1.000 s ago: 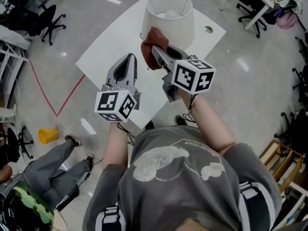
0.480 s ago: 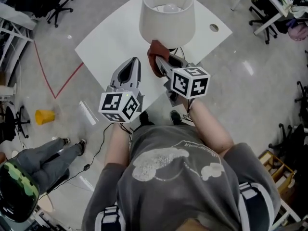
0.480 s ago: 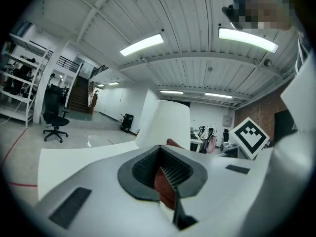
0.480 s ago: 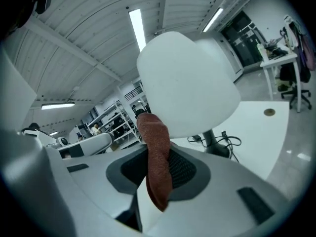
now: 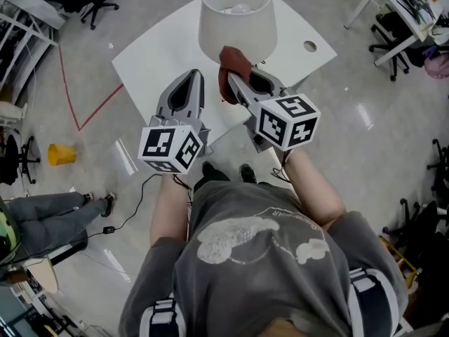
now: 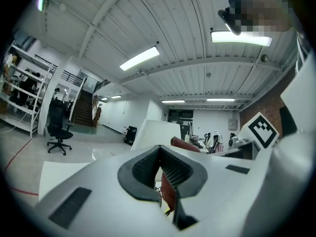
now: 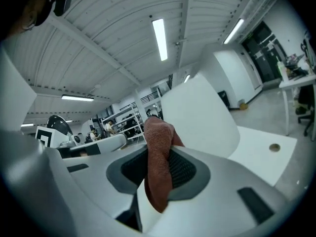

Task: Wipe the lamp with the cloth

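rust cloth [image 5: 228, 76] pinched, lamp [image 5: 235, 23] base hidden

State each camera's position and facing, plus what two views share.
Head view: on the head, steeply down at lamp and table; torso, forearms, left claw, right claw show.
Left gripper view: on left claw, along its closed, empty jaws toward the lamp.
Right gripper view: on right claw, along jaws clamping the cloth toward the lamp.
Shared: all show lamp and cloth.
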